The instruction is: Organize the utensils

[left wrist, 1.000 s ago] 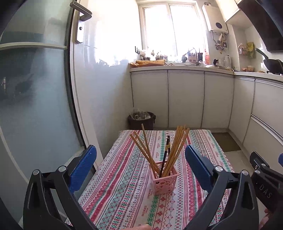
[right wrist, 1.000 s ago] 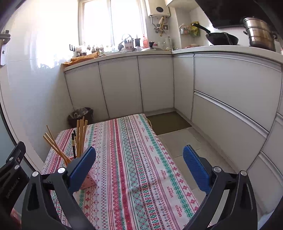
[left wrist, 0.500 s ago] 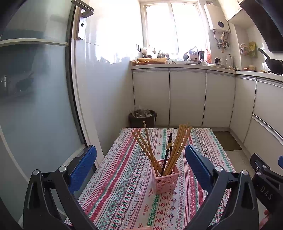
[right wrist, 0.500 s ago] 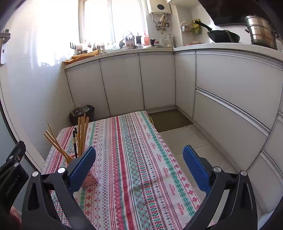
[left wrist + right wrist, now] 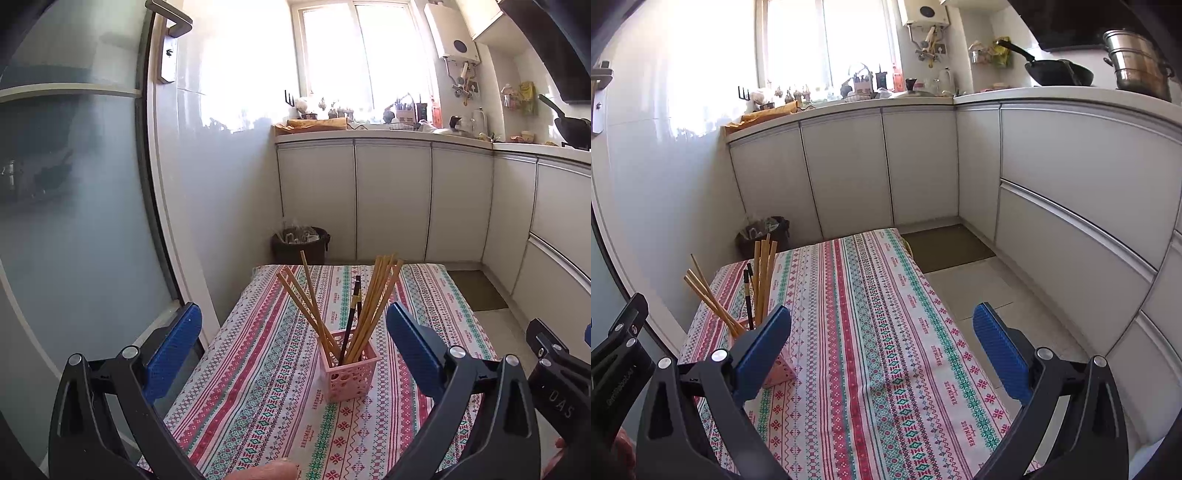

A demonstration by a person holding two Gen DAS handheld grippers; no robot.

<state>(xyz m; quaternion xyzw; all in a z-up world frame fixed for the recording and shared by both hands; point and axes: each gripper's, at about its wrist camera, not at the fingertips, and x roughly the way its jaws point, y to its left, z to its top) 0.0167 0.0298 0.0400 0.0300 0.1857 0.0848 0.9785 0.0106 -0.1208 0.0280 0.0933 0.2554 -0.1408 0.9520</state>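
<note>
A pink perforated holder (image 5: 347, 373) stands on the patterned tablecloth (image 5: 258, 369), filled with several wooden chopsticks (image 5: 376, 295) and a dark pair (image 5: 352, 314). My left gripper (image 5: 293, 349) is open and empty, raised above the table with the holder ahead between its blue fingers (image 5: 173, 347). My right gripper (image 5: 882, 349) is open and empty over the table's right half; the holder (image 5: 779, 369) sits partly behind its left finger (image 5: 762, 349), with the chopsticks (image 5: 762, 280) above it.
A dark waste bin (image 5: 300, 244) stands past the table's far end. White cabinets (image 5: 1071, 206) line the back and right. A glass door (image 5: 74, 221) is on the left. A floor mat (image 5: 945, 245) lies right of the table.
Both grippers have risen and pulled back slightly; the holder and table sit lower in the views. Both stay open and empty.
</note>
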